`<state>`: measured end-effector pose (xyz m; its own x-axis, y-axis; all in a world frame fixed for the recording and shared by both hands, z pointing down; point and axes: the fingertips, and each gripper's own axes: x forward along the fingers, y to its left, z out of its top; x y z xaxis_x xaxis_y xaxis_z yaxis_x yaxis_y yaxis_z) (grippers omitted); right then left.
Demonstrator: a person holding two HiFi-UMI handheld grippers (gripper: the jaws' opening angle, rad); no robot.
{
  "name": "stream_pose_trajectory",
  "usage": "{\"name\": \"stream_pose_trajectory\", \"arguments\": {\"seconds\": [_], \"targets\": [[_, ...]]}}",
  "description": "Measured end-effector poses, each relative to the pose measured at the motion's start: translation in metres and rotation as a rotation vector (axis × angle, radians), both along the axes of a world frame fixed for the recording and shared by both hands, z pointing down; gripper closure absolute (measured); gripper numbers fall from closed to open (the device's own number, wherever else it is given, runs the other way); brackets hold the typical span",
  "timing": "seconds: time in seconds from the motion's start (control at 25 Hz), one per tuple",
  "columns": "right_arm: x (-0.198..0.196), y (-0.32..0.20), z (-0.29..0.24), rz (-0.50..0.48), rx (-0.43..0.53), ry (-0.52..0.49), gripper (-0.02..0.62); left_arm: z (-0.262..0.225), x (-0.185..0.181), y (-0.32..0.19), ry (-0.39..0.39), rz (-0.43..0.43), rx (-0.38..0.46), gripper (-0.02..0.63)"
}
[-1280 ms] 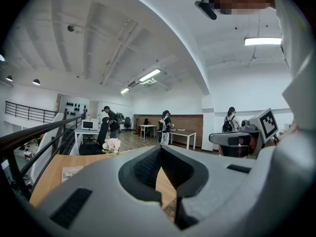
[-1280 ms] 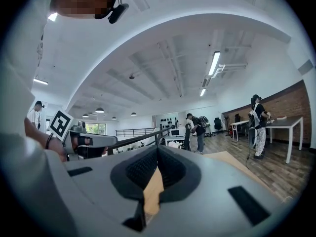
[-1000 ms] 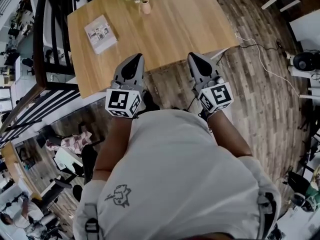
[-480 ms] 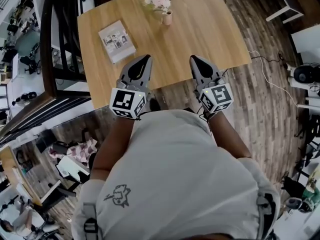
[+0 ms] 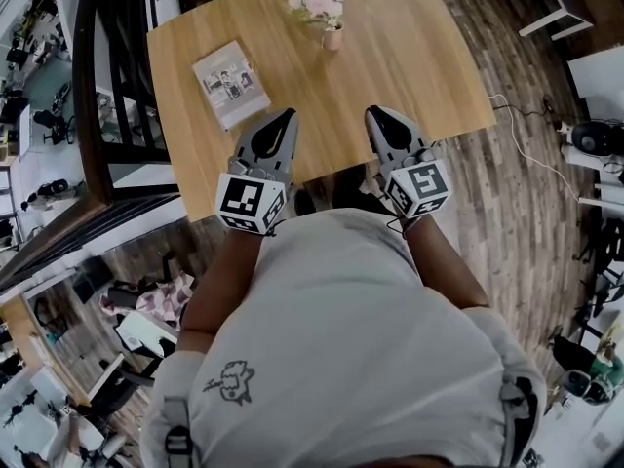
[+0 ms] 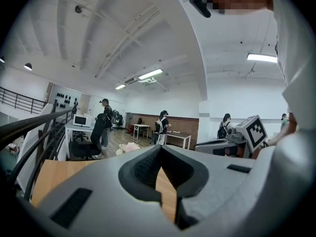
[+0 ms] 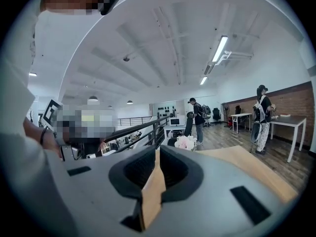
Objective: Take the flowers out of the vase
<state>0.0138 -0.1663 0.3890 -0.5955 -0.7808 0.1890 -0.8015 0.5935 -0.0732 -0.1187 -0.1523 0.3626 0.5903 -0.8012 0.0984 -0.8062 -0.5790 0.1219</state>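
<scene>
Both grippers are carried forward since a second ago, and the table (image 5: 390, 57) is drawn nearer. The left gripper (image 5: 286, 115) is held with jaws together, empty. The right gripper (image 5: 375, 112) is opening, a thin slit with nothing between. The flowers (image 5: 317, 1) are seen upright in the vase (image 5: 332, 38) at the far side, well apart from both, with a book (image 5: 231, 83) off to the left.

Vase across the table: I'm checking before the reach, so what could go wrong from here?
The flowers spread wider than the small vase, so pulling them could tip or lift it unless one of the tongs steadies it. The right tongs, empty, are just opening and the left tongs are shut; arriving like that could knock the vase over.
</scene>
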Motion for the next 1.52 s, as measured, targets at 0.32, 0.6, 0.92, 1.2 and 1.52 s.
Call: {"name": "stream_pose_trajectory", "arguments": {"seconds": [0.32,0.6,0.92,1.2,1.52], "targets": [[0.014,-0.055,0.011,-0.033,-0.021,0.0,0.543,0.007,0.008,-0.041,-0.013,-0.043,-0.022,0.601],[0.022,-0.122,0.046,-0.121,-0.077,0.06,0.504,0.024,0.017,-0.083,-0.023,-0.106,-0.078,0.601],[0.02,-0.194,0.082,-0.23,-0.13,0.106,0.475,0.06,0.028,-0.131,-0.025,-0.168,-0.155,0.601],[0.009,-0.246,0.127,-0.307,-0.164,0.134,0.466,0.093,0.031,-0.177,-0.036,-0.198,-0.192,0.601],[-0.005,-0.294,0.173,-0.361,-0.193,0.187,0.44,0.118,0.032,-0.211,-0.034,-0.227,-0.22,0.601]]}}
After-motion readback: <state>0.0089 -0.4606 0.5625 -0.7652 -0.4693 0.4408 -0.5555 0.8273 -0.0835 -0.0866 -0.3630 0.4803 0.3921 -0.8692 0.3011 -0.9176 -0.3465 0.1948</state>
